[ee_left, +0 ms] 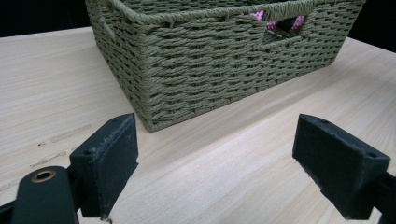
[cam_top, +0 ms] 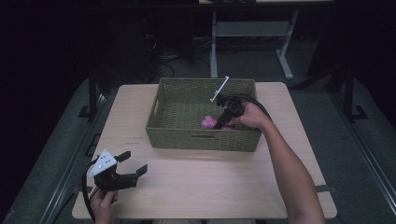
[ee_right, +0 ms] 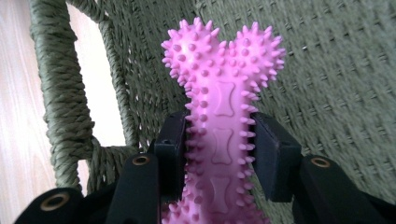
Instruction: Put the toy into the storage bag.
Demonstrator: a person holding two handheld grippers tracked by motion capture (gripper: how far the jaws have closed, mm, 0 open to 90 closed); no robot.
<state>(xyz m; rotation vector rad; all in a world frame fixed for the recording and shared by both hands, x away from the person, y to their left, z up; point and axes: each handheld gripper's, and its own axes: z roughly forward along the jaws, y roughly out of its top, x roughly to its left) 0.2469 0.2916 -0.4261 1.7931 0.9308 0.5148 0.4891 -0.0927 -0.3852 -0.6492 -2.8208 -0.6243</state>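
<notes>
A pink spiky bone-shaped toy (ee_right: pixel 223 116) is clamped by its shaft between the pads of my right gripper (ee_right: pixel 223 144), inside the green woven basket (cam_top: pixel 201 140). From above, the toy (cam_top: pixel 208 122) sits low near the basket's front wall, with the right gripper (cam_top: pixel 224 119) reaching down into the basket. Pink shows through the basket's handle slot (ee_left: pixel 280 22) in the left gripper view. My left gripper (cam_top: pixel 132 163) rests at the table's front left, open, with nothing between its jaws.
The basket stands at the back middle of a light wooden table (cam_top: pixel 210 182). A handle opening in the basket wall (ee_right: pixel 100 88) lies just left of the toy. Table legs and cables (cam_top: pixel 214 51) stand on the dark floor behind.
</notes>
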